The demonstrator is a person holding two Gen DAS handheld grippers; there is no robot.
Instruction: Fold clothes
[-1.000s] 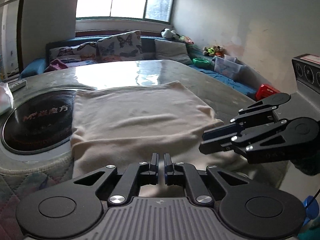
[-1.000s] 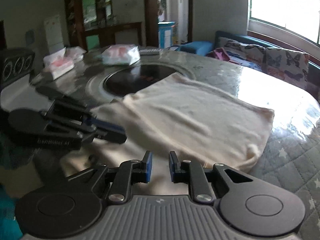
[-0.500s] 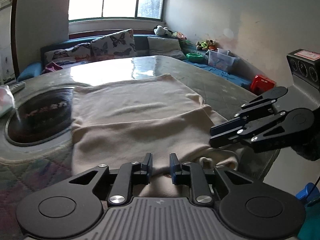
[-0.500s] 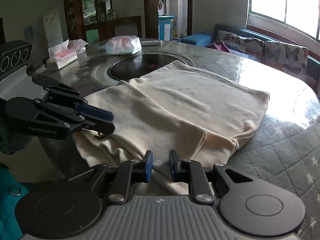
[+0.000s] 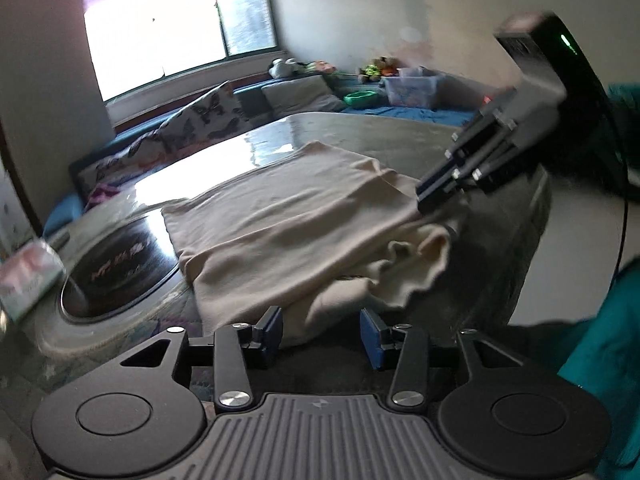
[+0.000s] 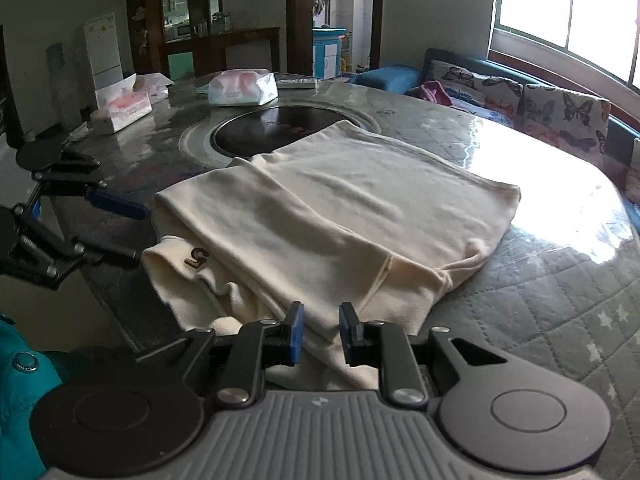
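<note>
On table edge: cream garment [image 6: 344,216] folded, near hem hanging off.
L gripper [image 5: 320,330] jaws apart, just been opening, rumpled cloth edge between but pads not pressing. R gripper [image 6: 320,334] jaws slightly apart, also just opening, over hem w/ cloth between, not clamped. Table [image 6: 540,304] has dark round inset [image 6: 276,128] beyond garment.

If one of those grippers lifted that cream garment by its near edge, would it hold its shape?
Probably not. The cream garment already sags and ripples where it hangs over the table edge, so it looks soft and floppy. Its folded layers would likely slide apart, and it seems light.
</note>
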